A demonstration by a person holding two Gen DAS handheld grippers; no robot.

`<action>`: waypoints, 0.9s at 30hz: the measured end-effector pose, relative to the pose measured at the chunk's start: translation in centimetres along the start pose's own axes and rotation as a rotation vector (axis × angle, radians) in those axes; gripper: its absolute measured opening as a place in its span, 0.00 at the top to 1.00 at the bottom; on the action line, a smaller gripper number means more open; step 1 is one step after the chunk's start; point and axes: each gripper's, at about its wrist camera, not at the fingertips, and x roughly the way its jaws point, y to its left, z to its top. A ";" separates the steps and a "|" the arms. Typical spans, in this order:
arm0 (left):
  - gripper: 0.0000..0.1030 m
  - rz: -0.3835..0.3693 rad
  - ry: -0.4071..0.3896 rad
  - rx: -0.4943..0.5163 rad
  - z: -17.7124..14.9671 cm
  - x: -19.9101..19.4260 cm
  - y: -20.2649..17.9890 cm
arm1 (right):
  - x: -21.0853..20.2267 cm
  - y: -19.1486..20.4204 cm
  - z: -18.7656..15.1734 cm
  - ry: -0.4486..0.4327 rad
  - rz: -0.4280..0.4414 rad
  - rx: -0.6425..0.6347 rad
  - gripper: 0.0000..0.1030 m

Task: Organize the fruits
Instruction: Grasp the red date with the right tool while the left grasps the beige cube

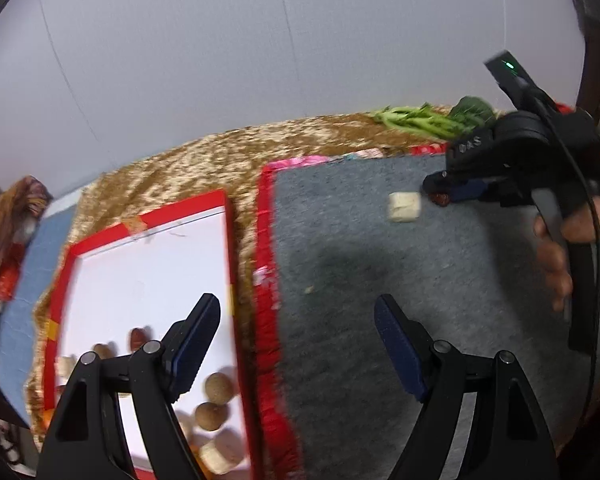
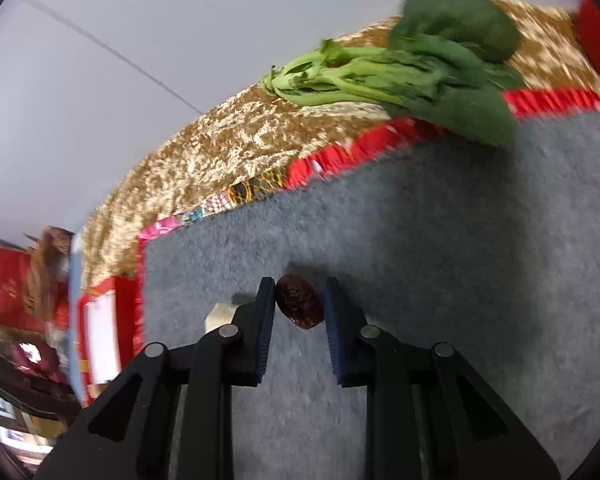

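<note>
- Left wrist view, lower left of frame: red-rimmed tray [image 1: 226,240] with white floor, several round brown fruits [image 1: 219,388] and pale chunks already in it, near its bottom edge.
- Left gripper [image 1: 298,328] at bottom centre: jaws spread wide, nothing between them, hanging over the seam between the tray and the grey mat [image 1: 360,280].
- Upper right of the same frame: pale cube [image 1: 404,207] lying loose on the mat; right gripper [image 1: 440,196] just beside it on its right.
- Right wrist view, centre: dark wrinkled date [image 2: 300,306] sits between the right gripper's fingers, on the mat. Left finger [image 2: 266,312] touches or nearly touches it; a thin gap shows at the right finger. Jaws narrowed around it, not yet clamped, as far as I can judge.
- Date's long axis runs slantwise, upper left to lower right, so the pinch falls roughly across its short side.
- Right hand is plainly nearer the date; left is well apart.
- Upper right of frame: leafy greens [image 2: 400,72] on the gold cloth, clear of the grip.
- Tray lies toward the left edge of frame, so the carry goes leftward.
</note>
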 end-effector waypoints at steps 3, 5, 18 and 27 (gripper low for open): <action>0.23 -0.057 -0.005 -0.016 0.9 0.6 -0.5 | -2.7 -1.3 -0.3 -0.015 0.036 0.023 0.75; 0.23 -0.084 -0.014 -0.018 1.8 1.5 -1.1 | -4.3 -2.3 -0.7 -0.023 0.059 0.031 0.75; 0.23 -0.124 -0.004 -0.010 5.1 7.4 -6.8 | -6.4 -6.9 -1.9 -0.001 0.031 0.026 0.75; 0.58 -0.080 0.017 -0.043 5.8 10.3 -6.9 | -6.7 -6.3 -2.6 0.000 0.024 -0.024 0.75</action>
